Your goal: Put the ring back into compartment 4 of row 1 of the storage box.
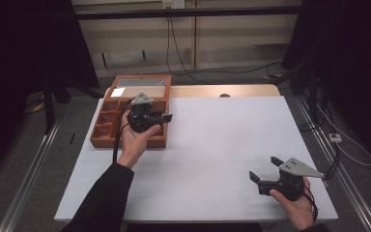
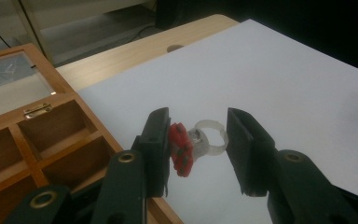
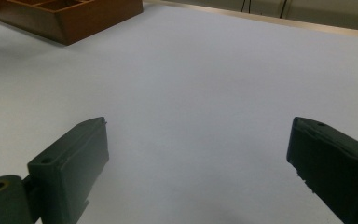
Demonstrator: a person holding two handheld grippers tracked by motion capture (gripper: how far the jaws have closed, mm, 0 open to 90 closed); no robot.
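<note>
My left gripper (image 2: 198, 144) has a ring (image 2: 200, 142) between its jaws — a clear band with a red flower top, the flower pressed against one jaw and the band touching the other — and I hold it just over the near edge of the wooden compartment box (image 2: 37, 135), which lies beside and below that jaw. My right gripper (image 3: 198, 163) stands wide open with nothing in it — only the white table (image 3: 205, 74) ahead, the box far off.

Red-topped clear ring (image 2: 200, 140), brown wooden box (image 1: 107, 126), white table (image 1: 222, 145).
</note>
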